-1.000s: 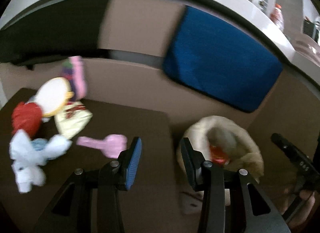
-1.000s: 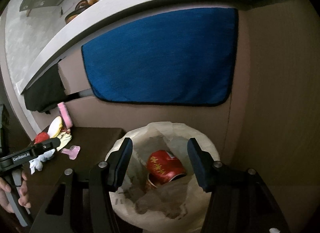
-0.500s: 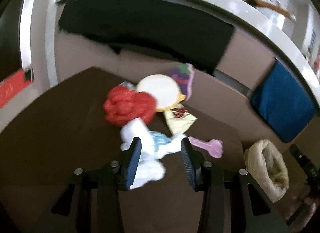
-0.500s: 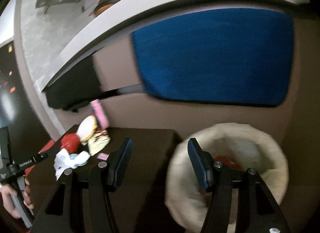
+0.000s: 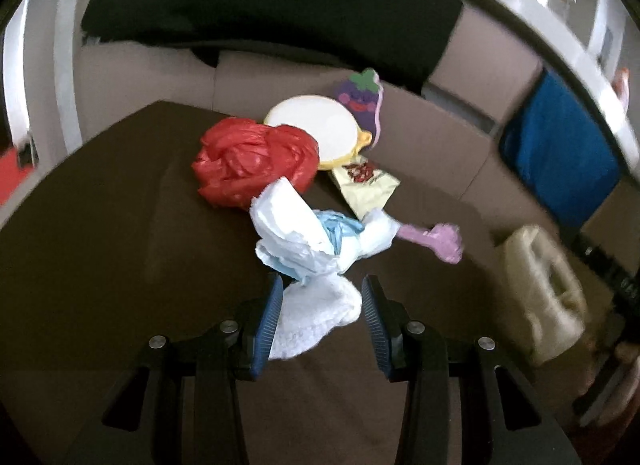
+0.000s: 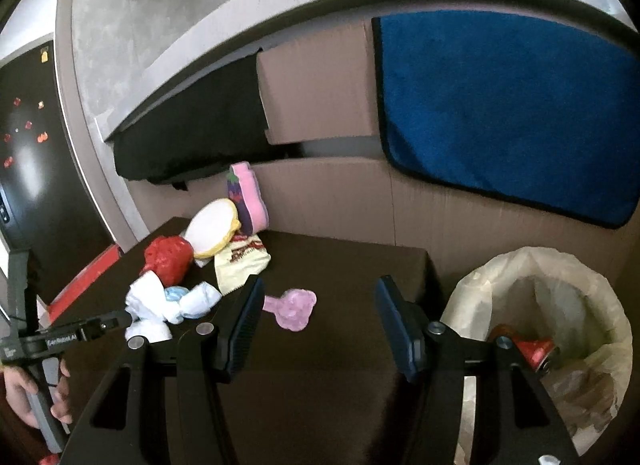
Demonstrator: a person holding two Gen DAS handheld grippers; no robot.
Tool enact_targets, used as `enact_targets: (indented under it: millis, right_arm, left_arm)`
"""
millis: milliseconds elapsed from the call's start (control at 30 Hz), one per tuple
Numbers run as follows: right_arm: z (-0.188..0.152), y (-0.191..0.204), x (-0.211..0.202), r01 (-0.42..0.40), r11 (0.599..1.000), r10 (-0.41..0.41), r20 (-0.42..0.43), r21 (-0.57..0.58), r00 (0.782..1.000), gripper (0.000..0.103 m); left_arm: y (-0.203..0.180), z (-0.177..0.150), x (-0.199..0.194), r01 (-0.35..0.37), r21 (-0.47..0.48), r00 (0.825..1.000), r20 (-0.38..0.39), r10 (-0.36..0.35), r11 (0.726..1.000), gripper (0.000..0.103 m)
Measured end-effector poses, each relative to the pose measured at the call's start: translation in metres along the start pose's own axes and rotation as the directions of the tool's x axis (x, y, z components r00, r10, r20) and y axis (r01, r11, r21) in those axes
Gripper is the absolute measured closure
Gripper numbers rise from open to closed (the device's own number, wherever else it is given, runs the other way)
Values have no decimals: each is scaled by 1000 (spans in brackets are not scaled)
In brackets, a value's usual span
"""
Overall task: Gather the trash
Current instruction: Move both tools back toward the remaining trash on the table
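A crumpled white and blue wad [image 5: 316, 257] lies on the dark brown table [image 5: 100, 233]; it also shows in the right wrist view [image 6: 168, 305]. My left gripper [image 5: 320, 317] is open, its fingers on either side of the wad's near end. Behind the wad lie a red plastic bag [image 5: 252, 161], a yellow snack wrapper [image 5: 366, 185] and a pink piece [image 5: 436, 239]. My right gripper [image 6: 318, 325] is open and empty above the table, with the pink piece [image 6: 294, 307] just beyond it. A lined trash bin [image 6: 552, 329] stands at the right with a red can [image 6: 534, 347] inside.
A round white and yellow disc [image 5: 316, 131] and a purple eggplant toy [image 5: 362, 99] lean at the table's back edge. A blue towel [image 6: 512, 105] and a black cloth [image 6: 192, 133] hang on the cardboard wall behind. The bin [image 5: 540, 289] sits off the table's right edge.
My left gripper has swung left from the bin to the trash pile and closed in on the white wad. My right gripper has turned left from over the bin to over the table.
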State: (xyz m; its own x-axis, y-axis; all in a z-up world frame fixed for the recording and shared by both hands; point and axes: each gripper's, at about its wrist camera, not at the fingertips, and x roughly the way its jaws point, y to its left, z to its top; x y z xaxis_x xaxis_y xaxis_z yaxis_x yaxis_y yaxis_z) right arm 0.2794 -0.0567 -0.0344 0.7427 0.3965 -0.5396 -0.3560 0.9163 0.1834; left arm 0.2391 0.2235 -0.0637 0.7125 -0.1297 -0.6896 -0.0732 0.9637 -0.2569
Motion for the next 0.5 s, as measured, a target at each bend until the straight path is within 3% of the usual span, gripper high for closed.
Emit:
enact_targets:
  millis: [267,333,500]
  right_arm:
    - [-12,-6,7,22,1000,-21,-52,13,998,48]
    - [-13,-5,6,27,1000,-26,-63,10,998,48]
    - [-8,12,5,5,1000,-7,-81,-16,997,48]
  left_arm:
    - [-5,-6,32,-14,-26,994,-106,11,1000,64]
    - [-7,-7,26,-8,-13,995,-104,6,1000,80]
    - [6,-5,-19,-25,29,997,-72,27,999,83]
